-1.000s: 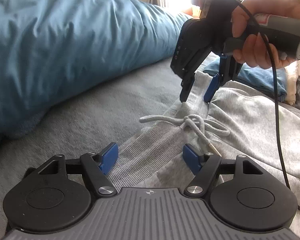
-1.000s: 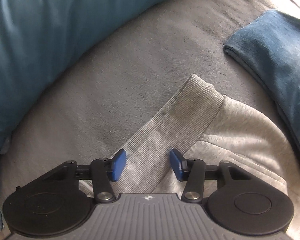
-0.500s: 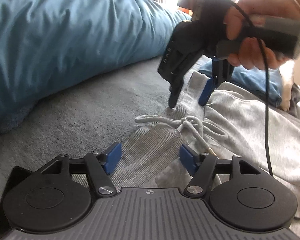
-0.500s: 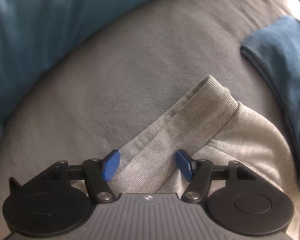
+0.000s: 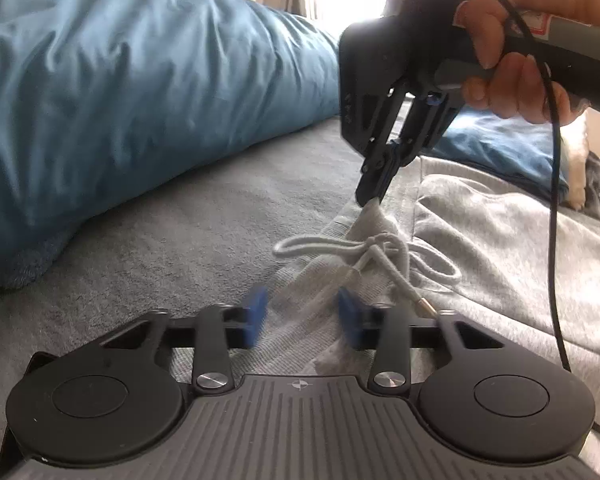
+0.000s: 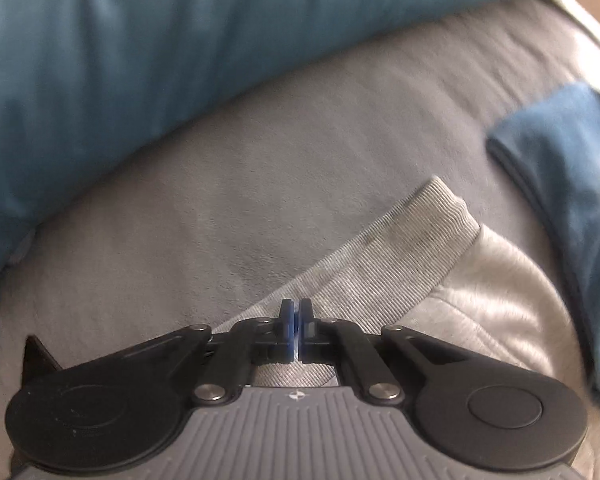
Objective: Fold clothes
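Grey sweatpants (image 5: 500, 248) lie spread on a grey bed cover (image 5: 180, 232) beside a blue duvet (image 5: 140, 92), their ribbed waistband (image 6: 400, 252) nearest both tools and the tied drawstring (image 5: 364, 252) resting on top. The right hand-held gripper (image 5: 370, 198), gripped by a person's hand (image 5: 512, 60), has just closed its jaws and pinches a raised peak of the waistband edge. The left hand-held gripper (image 5: 300, 314) has just been narrowing, its blurred blue pads either side of the waistband without yet pressing it, while a folded blue garment (image 6: 568, 208) lies nearby.
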